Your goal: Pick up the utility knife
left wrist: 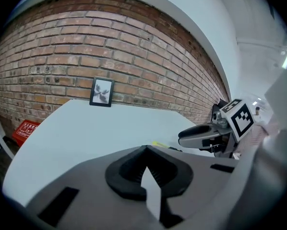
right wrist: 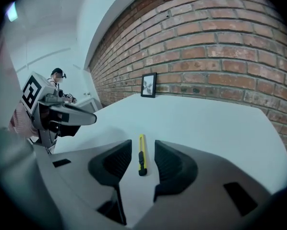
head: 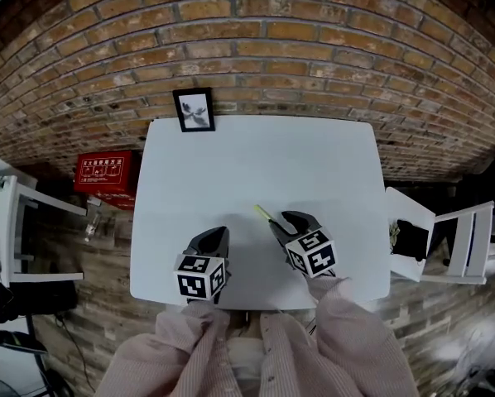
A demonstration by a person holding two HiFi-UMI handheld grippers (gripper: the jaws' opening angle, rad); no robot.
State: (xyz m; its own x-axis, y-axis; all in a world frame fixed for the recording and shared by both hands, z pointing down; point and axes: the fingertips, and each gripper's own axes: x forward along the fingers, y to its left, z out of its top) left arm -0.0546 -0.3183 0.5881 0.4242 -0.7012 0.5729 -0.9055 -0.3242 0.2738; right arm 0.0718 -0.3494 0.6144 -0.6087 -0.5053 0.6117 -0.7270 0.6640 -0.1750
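Observation:
The utility knife (head: 263, 214) is slim, yellow and black, and lies flat on the white table (head: 256, 164) near its front middle. In the right gripper view the knife (right wrist: 141, 153) lies lengthwise on the table in the gap between the two jaws. My right gripper (right wrist: 143, 146) is open around it and does not touch it. From the head view the right gripper (head: 290, 219) sits just behind the knife's near end. My left gripper (head: 216, 236) hovers to the left, shut (left wrist: 146, 148) and holding nothing. A yellow sliver of the knife (left wrist: 159, 143) shows past it.
A small framed picture (head: 194, 110) stands at the table's back left edge against the brick wall. A red box (head: 107, 172) sits on the floor to the left. A white chair (head: 467, 246) stands to the right, white furniture (head: 16, 230) to the left.

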